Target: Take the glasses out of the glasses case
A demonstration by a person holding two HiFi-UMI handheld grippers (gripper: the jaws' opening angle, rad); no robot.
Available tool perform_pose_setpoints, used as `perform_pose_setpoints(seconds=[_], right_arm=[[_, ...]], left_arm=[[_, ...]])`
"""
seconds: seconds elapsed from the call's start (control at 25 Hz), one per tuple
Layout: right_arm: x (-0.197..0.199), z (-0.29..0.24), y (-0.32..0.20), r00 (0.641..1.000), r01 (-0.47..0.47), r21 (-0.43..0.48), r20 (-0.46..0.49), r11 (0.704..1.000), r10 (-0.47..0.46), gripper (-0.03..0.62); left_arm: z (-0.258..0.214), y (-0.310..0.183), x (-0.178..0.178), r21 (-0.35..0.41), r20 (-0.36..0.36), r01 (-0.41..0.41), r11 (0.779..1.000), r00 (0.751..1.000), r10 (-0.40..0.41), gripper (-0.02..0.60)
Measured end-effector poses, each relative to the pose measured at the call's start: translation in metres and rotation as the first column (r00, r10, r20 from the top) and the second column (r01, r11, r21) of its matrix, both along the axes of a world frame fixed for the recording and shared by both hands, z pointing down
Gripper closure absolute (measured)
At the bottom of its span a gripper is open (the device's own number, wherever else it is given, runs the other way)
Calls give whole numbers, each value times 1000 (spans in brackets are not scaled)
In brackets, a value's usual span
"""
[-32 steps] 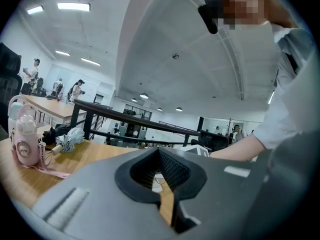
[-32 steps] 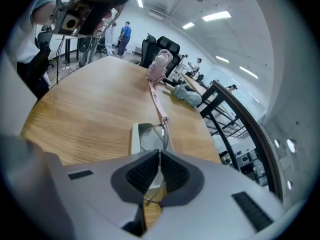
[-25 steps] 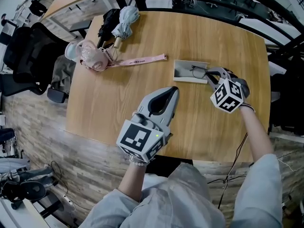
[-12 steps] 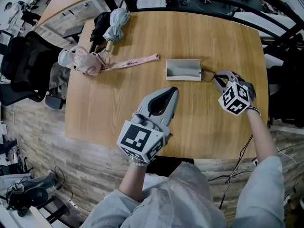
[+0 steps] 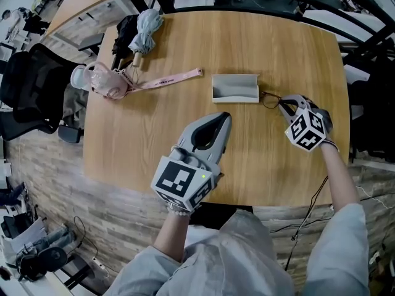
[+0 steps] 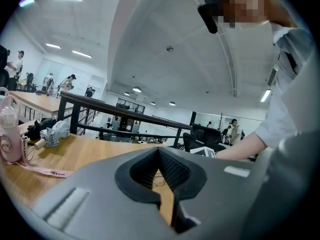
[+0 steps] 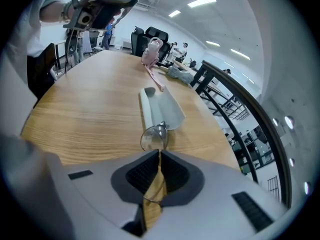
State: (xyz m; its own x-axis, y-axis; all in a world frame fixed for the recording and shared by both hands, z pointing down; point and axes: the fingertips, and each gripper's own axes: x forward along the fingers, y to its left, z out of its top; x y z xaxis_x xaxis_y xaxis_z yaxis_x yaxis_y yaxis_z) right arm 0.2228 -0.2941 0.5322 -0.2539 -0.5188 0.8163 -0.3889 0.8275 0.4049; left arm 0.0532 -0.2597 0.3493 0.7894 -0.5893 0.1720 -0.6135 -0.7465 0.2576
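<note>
The right gripper point(image 5: 281, 103), clamped on the glasses point(image 5: 270, 98) beside the glasses case point(image 5: 235, 88), should set them down gently, while the left gripper point(image 5: 217, 118) idles with its jaws together.

Bare tabletop point(image 5: 154, 128) spreads wide around the open glasses case point(image 5: 235, 89). A pink bottle point(image 5: 102, 81), its strap point(image 5: 170, 78) and a folded umbrella point(image 5: 143, 32) crowd the far left corner.

**A:** where are the glasses point(image 5: 270, 98) seen rn?

**B:** just beside the right end of the open grey glasses case point(image 5: 235, 87), pinched at the right gripper point(image 5: 282, 105) tip. The left gripper point(image 5: 220, 118) is held over the wooden table point(image 5: 185, 42), nearer the body. A pink bottle point(image 5: 102, 79) and umbrella point(image 5: 143, 32) are parked far left.
</note>
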Motion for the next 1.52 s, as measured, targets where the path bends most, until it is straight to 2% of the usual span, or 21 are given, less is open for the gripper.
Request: perform_pose_setpoints(seconds=[0.72,1.08,1.32,1.52], right_arm=[[10,24,-1,999,-23,-25,25,999,24,582],[14,24,-4,993,-83,-30,84,996,85,580],[13,14,-5,987,-127,-15,101,992,128,546],[8,-17,-7,955,-225,36,204,974,214,553]], left_arm=[[14,0,10,-33,28,-2,999,1000,3,578],[16,2,13,-34,36,-7,999,999,8,578],[16,4,11,-32,34,-13,999,999,14,578],[8,3,9,-23,17,-16,1000,1000,17,578]])
